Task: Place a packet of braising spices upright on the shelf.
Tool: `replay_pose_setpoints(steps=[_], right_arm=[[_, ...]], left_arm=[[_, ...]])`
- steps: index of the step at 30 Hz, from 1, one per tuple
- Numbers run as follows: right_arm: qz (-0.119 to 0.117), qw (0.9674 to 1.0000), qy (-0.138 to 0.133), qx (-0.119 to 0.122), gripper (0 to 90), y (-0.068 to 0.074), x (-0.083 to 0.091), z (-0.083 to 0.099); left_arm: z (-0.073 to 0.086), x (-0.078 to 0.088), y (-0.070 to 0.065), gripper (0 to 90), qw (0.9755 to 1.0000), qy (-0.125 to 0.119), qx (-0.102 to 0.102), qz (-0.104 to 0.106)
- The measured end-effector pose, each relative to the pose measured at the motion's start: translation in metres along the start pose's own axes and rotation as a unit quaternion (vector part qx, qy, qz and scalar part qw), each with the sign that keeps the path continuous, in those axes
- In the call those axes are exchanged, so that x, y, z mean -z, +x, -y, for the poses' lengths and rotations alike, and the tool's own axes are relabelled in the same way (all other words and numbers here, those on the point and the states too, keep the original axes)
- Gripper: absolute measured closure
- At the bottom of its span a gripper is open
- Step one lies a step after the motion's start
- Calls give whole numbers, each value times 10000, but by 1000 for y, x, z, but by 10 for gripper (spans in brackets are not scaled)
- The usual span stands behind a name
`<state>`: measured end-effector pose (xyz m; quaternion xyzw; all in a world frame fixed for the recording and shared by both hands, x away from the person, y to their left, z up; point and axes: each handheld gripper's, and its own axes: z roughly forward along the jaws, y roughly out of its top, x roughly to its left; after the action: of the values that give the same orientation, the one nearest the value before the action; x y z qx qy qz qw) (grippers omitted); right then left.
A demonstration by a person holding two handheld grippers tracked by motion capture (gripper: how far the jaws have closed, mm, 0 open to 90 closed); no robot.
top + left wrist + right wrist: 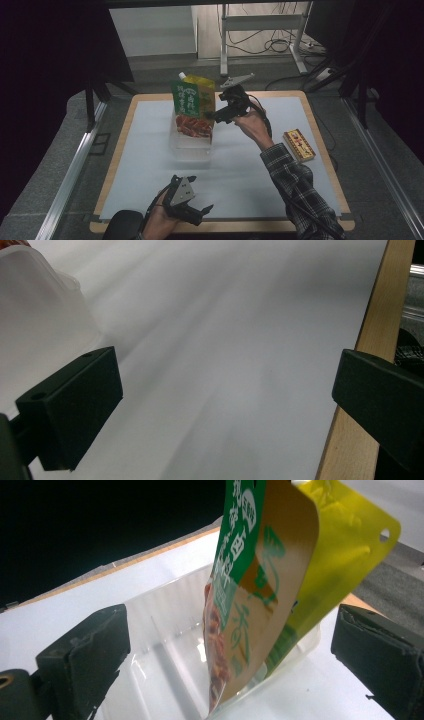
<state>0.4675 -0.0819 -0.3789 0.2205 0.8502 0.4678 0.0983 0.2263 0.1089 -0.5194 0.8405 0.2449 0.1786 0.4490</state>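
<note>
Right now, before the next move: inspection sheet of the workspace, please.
Surface: white mat on wooden table.
Job's things: green pouch and yellow pouch standing in clear container.
Clutter: small box at the table's right edge.
Grippers: right gripper open around the pouches, fingers not pressing; left gripper open, nothing between.
Cables: on the floor beyond the table.
Surroundings: metal frame legs, dark curtains.

Two pouches [192, 107] stand in the container [190, 147], box [298, 144] well right.
</note>
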Motion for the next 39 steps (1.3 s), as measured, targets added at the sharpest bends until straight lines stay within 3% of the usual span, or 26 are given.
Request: replay_pose_setpoints(steps=[10,17,39], right_arm=[[65,10000,-9,56,0,3,13,19],[52,9999,66,-98,0,3,23,37],[321,9991,251,-71,0,7,50,91]], left_arm=[[0,-1,-1,0,10000,1,-17,-3],[0,-1,-1,0,10000,12,-20,-1],[0,-2,-2,0,10000,10,-70,-42]])
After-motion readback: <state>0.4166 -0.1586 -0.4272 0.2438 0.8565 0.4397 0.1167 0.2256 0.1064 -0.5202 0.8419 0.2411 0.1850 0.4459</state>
